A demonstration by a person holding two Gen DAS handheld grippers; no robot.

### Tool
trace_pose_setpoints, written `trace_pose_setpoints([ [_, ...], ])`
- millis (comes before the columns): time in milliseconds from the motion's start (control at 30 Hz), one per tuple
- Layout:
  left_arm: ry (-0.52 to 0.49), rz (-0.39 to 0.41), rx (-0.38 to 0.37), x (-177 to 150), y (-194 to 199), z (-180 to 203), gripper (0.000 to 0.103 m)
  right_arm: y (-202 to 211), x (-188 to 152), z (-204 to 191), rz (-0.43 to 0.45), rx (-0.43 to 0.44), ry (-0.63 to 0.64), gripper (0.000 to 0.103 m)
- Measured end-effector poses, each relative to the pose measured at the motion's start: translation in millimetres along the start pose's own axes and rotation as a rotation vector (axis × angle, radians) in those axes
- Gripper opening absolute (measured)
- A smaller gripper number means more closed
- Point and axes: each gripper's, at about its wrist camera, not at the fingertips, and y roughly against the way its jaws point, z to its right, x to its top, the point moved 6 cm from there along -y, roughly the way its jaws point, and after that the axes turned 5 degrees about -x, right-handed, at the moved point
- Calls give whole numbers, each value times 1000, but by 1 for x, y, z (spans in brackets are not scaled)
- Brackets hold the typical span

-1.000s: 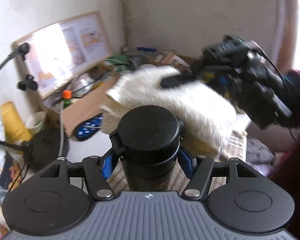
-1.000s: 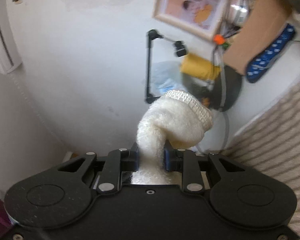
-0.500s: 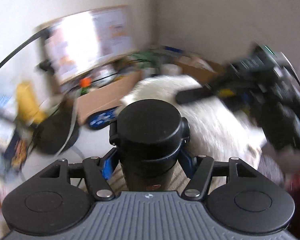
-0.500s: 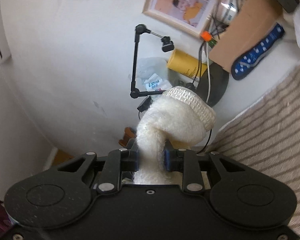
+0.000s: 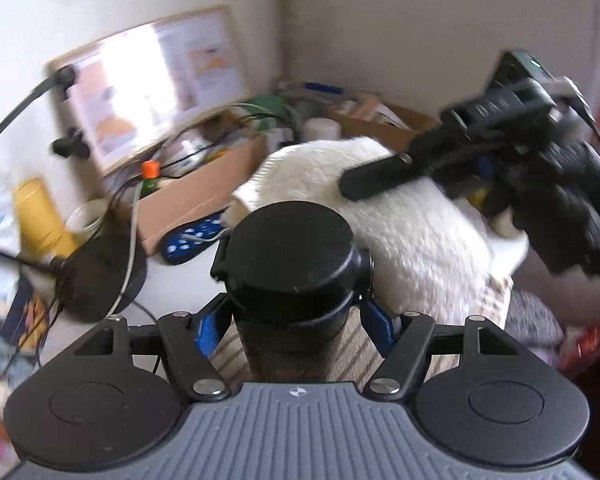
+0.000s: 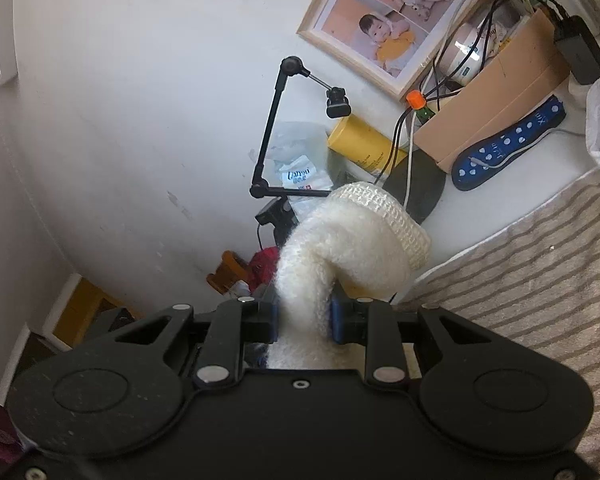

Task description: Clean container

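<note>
- Black lidded container point(image 5: 290, 256), centre of the left-wrist frame, is clamped in the left gripper point(image 5: 292, 316).
- Fluffy white cloth point(image 6: 342, 248) is pinched in the right gripper point(image 6: 304, 316); a hard wipe could twist the container loose.

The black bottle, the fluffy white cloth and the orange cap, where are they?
black bottle point(image 5: 290, 250), left wrist view, on its round lid.
fluffy white cloth point(image 6: 352, 236), right wrist view, on the curled fuzzy part.
orange cap point(image 6: 415, 99), right wrist view, on the cap's side.
</note>
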Motion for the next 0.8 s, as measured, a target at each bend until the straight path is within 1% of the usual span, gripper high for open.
trace_pose_setpoints([
  [67, 22, 17, 25, 0, 0, -2, 69, 0, -1, -3, -8, -5, 10, 24],
  [133, 17, 24, 25, 0, -1, -7, 68, 1, -2, -6, -16, -1, 22, 24],
  [233, -29, 31, -14, -3, 1, -10, 68, 6, 1, -14, -18, 19, 46, 25],
  [300, -64, 38, -47, -5, 0, -13, 67, 12, 5, -18, -5, 41, 49, 25],
  [333, -81, 38, -54, -6, 0, -13, 62, 14, 7, -21, 1, 55, 50, 25],
  [400, -109, 35, -56, -8, 1, -15, 62, 20, 12, -28, 24, 85, 56, 25],
  [467, -96, 36, -58, -8, 1, -17, 62, 28, 18, -37, 56, 145, 50, 24],
  [567, -111, 38, -63, -9, 2, -13, 62, 36, 25, -45, 101, 219, 34, 23],
  [667, -127, 42, -71, -10, 2, -10, 62, 29, 25, -38, 99, 220, 11, 23],
  [733, -123, 46, -72, -11, 2, -11, 62, 17, 20, -22, 77, 198, -30, 23],
  [800, -126, 45, -73, -11, 2, -11, 62, 1, 12, -2, 41, 151, -73, 23],
])
